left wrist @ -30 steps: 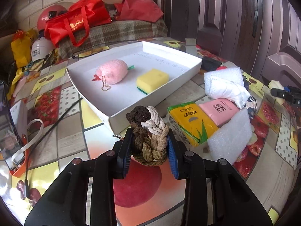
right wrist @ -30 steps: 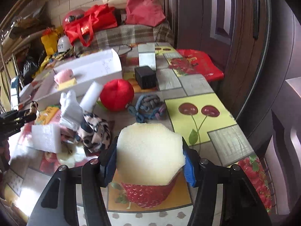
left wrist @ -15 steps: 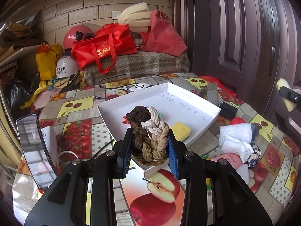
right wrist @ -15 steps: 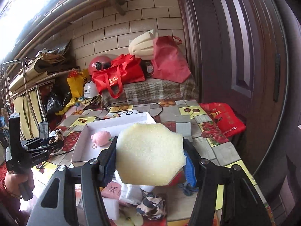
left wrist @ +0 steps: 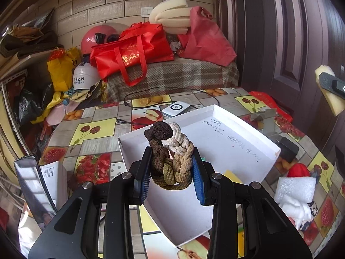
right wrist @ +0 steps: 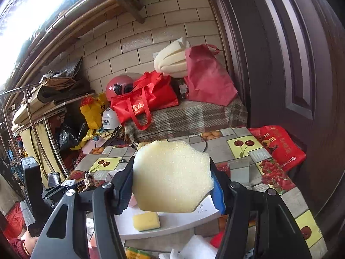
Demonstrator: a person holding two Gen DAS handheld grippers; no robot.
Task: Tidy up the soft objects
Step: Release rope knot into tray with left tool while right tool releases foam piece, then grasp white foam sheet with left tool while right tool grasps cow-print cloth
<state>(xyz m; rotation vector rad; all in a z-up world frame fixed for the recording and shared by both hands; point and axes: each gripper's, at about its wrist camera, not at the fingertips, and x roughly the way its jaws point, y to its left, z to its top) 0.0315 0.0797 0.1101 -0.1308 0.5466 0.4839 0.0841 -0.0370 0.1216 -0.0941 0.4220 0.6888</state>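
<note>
My left gripper (left wrist: 171, 172) is shut on a braided rope knot (left wrist: 170, 151) in brown, cream and olive, held in the air above the near corner of the white tray (left wrist: 232, 144). A yellow sponge (right wrist: 146, 221) lies in the tray; in the left wrist view only its corner (left wrist: 231, 176) shows behind the gripper. My right gripper (right wrist: 172, 181) is shut on a pale yellow foam block (right wrist: 172, 177), raised over the tray's edge (right wrist: 172, 226). The foam block and right gripper also show at the left wrist view's right edge (left wrist: 330, 90). The left gripper with the knot (right wrist: 86, 181) appears at left in the right wrist view.
White foam wrap (left wrist: 294, 188), a white cloth (left wrist: 297, 209) and a red ball (left wrist: 299, 170) lie right of the tray. A black box (left wrist: 286, 149) and a white round device (left wrist: 175, 108) sit beyond it. Red bags (left wrist: 133, 51) and helmets are piled behind the table.
Both grippers have risen and swung toward the tray, each keeping its load. The knot went from in front of the tray to above its near corner; the foam block came from the table's right side.
</note>
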